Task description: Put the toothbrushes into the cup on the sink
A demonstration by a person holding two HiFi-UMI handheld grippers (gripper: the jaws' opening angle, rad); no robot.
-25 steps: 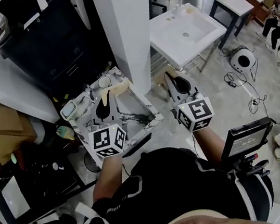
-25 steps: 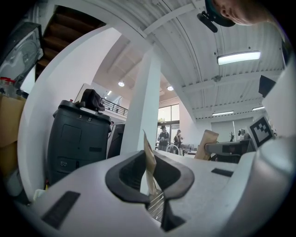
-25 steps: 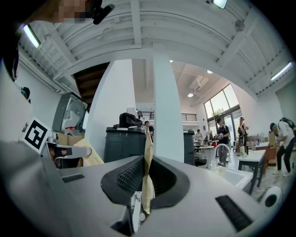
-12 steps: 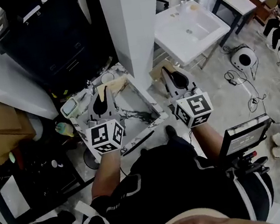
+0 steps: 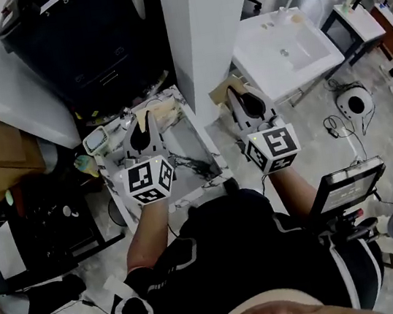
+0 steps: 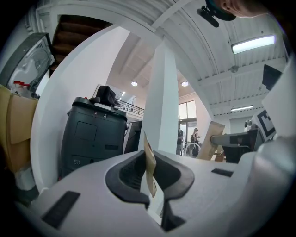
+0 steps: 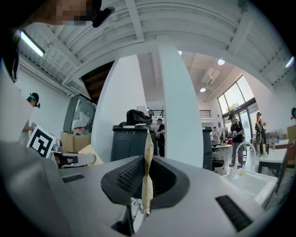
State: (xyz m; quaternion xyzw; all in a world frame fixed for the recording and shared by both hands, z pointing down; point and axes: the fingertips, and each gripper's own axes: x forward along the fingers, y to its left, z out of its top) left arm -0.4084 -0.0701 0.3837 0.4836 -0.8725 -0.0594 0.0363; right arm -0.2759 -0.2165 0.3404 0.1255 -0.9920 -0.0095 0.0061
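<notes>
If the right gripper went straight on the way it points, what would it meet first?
Probably the white pillar, which stands just ahead of the right gripper. The tan strip pinched in its jaws would touch first. Depth is hard to judge.

The sink (image 5: 181, 141) is a square basin, white with dark veins like marble, seen from above. Small things (image 5: 98, 141) crowd its far left rim, too small to pick out a cup or toothbrushes among them. The left gripper (image 6: 150, 179) has its jaws pressed on the left tan card (image 6: 149, 162), a thin flat piece standing on edge and poking out past the jaws. The right gripper (image 7: 146, 184) pinches the right tan card (image 7: 147, 166) the same way. Whether these are toothbrush packs cannot be told. In the head view the left one hangs over the sink's far rim, and the right one is out past its right side.
</notes>
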